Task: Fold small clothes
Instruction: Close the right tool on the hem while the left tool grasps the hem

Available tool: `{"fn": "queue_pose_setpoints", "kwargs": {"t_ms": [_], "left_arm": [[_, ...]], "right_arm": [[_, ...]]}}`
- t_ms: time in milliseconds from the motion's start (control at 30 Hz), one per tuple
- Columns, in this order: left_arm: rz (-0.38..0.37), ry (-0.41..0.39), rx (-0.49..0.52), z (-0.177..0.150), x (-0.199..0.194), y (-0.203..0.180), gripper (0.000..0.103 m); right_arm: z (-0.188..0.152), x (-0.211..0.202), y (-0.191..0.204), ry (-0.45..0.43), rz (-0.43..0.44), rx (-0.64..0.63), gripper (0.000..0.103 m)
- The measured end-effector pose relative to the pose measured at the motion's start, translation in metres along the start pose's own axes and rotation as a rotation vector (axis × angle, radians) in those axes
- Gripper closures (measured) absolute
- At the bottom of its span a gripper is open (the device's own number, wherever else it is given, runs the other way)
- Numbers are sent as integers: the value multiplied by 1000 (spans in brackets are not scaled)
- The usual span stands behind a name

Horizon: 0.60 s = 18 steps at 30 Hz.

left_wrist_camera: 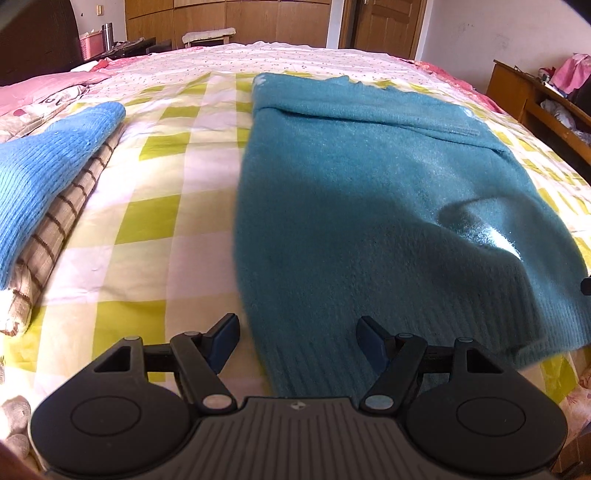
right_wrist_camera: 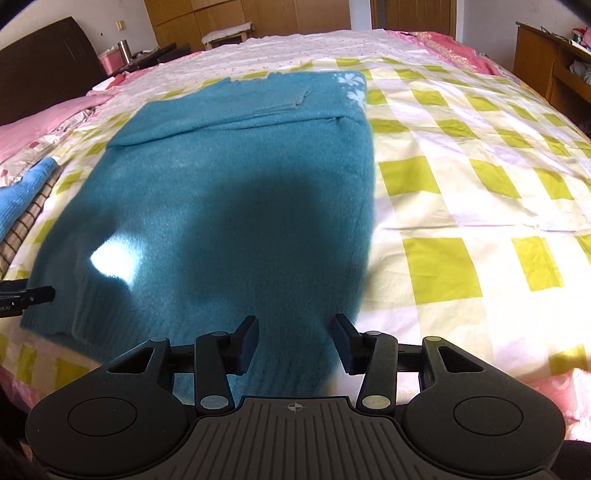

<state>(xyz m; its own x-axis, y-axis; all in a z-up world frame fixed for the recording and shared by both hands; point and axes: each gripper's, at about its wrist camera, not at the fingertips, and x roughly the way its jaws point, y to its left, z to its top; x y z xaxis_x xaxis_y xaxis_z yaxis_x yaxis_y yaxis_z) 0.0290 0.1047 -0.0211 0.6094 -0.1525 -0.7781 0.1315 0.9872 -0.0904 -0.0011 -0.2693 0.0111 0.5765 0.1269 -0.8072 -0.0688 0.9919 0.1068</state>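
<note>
The left gripper (left_wrist_camera: pixel 297 345) hangs over the near hem of the teal sweater (left_wrist_camera: pixel 369 206), its fingers spread wide with nothing pinched; the ribbed hem lies below and between them, and the pads are clear of the knit. The right gripper (right_wrist_camera: pixel 294 345) hovers likewise over the hem's other end, fingers parted and released, with the sweater's right edge passing under the gap and bare sheet below the right-hand fingertip.

Beyond the fingers the teal sweater lies flat on the green-and-white checked sheet (right_wrist_camera: pixel 443 206), its sleeves folded in across the far part of the body, white flower marks at the far corner. Left of the left gripper's fingers, apart from the sweater, sits a stack: a folded blue knit (left_wrist_camera: pixel 48 173) on top of a folded brown-striped cloth (left_wrist_camera: pixel 62 221).

Farther off, past the bed, a pink basket (left_wrist_camera: pixel 90 44) stands beside a steel flask (left_wrist_camera: pixel 107 35); what the basket holds cannot be made out. To the far right, an open wooden shelf (left_wrist_camera: pixel 535 103) holds heaped clothes.
</note>
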Motion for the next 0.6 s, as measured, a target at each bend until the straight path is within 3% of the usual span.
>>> {"fn": "queue_pose_setpoints", "kwargs": {"t_ms": [233,300,367,433,500,600], "left_arm": [[-28,21,19,-4,-2,-9,28],[-8,27,44,-5,-2,-11,33],[8,33,69,-5,-4,-12,40],[15,40,65,-4,-6,-9,50],[39,45,55,-2,-8,-4,59],[102,42,80,-3,-10,-2,61]], "right_arm": [[-9,6,8,47,-34,-63,53],[-11,8,4,75,-33,-60,54],[-14,8,1,89,-29,-60,64],[-15,5,0,91,-37,-67,83],[-13,3,-4,91,-44,-64,92],[-11,-2,-7,85,-79,-86,94]]}}
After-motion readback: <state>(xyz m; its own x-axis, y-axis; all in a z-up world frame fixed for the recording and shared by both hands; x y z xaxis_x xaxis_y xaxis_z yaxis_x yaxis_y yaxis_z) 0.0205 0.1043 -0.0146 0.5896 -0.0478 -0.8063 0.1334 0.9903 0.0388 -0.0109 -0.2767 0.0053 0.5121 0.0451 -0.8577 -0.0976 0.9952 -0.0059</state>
